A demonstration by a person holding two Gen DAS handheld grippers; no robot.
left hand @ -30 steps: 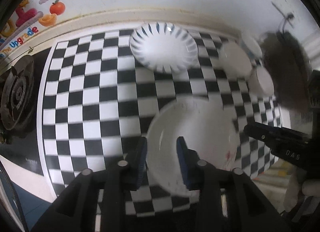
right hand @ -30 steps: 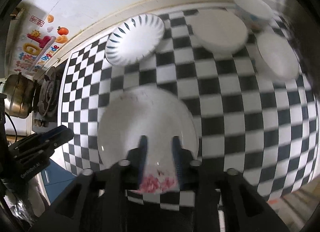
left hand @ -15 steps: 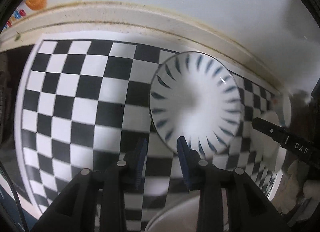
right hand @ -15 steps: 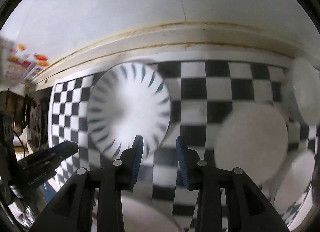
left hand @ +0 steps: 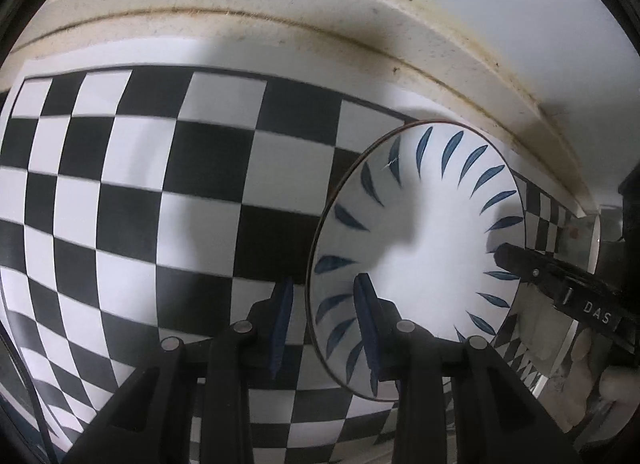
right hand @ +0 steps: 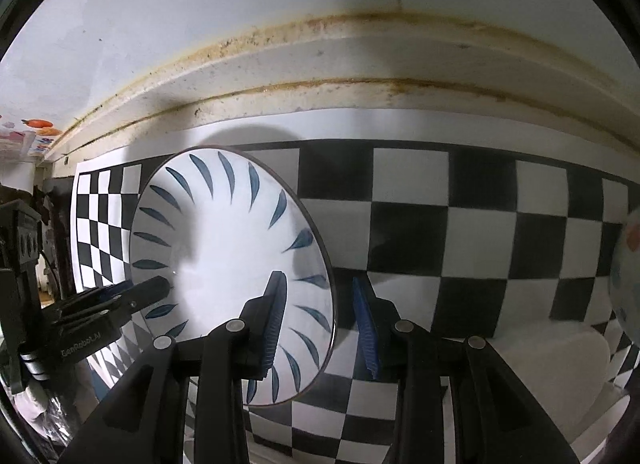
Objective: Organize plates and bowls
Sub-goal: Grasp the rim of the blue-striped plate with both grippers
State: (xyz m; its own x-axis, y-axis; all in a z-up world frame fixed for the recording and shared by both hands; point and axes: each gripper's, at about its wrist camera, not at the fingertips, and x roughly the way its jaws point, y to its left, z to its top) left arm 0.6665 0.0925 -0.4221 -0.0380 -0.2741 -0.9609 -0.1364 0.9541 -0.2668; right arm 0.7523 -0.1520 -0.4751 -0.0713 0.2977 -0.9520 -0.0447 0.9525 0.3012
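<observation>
Left wrist view: left gripper [left hand: 324, 312] straddling the left rim of the blue-leaf plate [left hand: 420, 248], jaws apart, not yet clamping; plate lying on the checkered mat [left hand: 160, 192] at the far edge near the wall ledge [left hand: 360, 16], holding nothing. Right wrist view: right gripper [right hand: 320, 316] bracketing the opposite rim of that plate [right hand: 224, 264], jaws likewise apart. Judging it stiff, glazed, slippery and breakable ceramic, best pinching squarely on the raised rim from both sides.
</observation>
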